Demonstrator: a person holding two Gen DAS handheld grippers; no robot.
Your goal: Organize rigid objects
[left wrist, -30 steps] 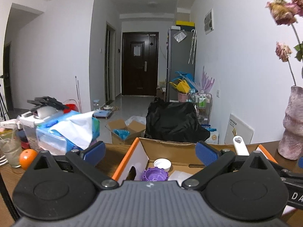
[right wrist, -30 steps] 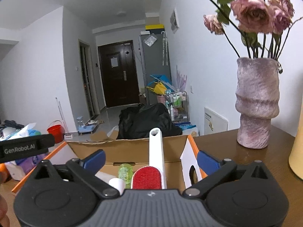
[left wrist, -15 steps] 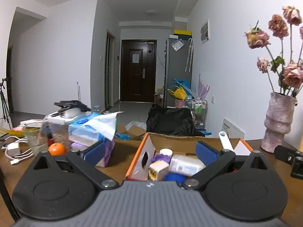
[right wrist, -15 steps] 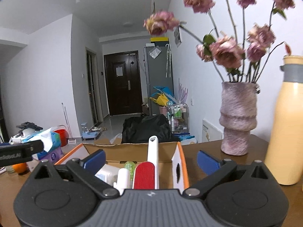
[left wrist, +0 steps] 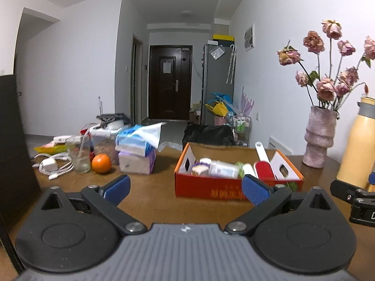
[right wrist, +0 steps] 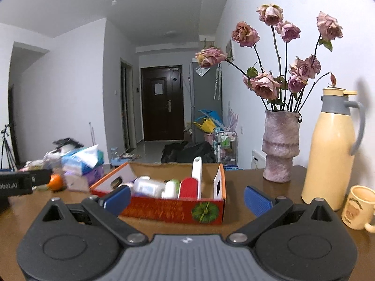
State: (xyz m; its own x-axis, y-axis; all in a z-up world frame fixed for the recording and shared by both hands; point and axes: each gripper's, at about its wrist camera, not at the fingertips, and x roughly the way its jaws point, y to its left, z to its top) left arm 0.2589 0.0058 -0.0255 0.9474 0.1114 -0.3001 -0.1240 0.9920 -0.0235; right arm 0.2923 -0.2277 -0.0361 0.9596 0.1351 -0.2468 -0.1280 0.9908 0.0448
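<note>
- left tongs (left wrist: 185, 188): jaws spread wide, nothing between the blue pads, held low over the bench (left wrist: 150, 194) short of the box.
- right tongs (right wrist: 186, 199): likewise wide open and empty, facing the box's near wall.
- box (right wrist: 173, 208): red and orange carton on the bench, flaps up. inside, packed side by side: a white bottle (right wrist: 150, 187), a small green-capped item, and a red brush (right wrist: 188, 187) whose white handle sticks up past the rim. left view also shows a small jar (left wrist: 200, 169) at the left end.
- step, as judged: the rigid items appear gathered in the box and both tongs stand clear of it, so this reads as the end of a placement or a pause before fetching another piece.
- loose things left on the bench: mug (right wrist: 357, 207) and flask (right wrist: 332, 147) to the right, vase (right wrist: 280, 145) behind, orange (left wrist: 101, 162), glass (left wrist: 80, 157), tissue packs (left wrist: 137, 151) to the left.
- next move, if any: pick a target first; the mug is nearest the right tongs and would need a grip across its rim or handle, kept clear of the flask. cannot tell whether these belong to the task.
</note>
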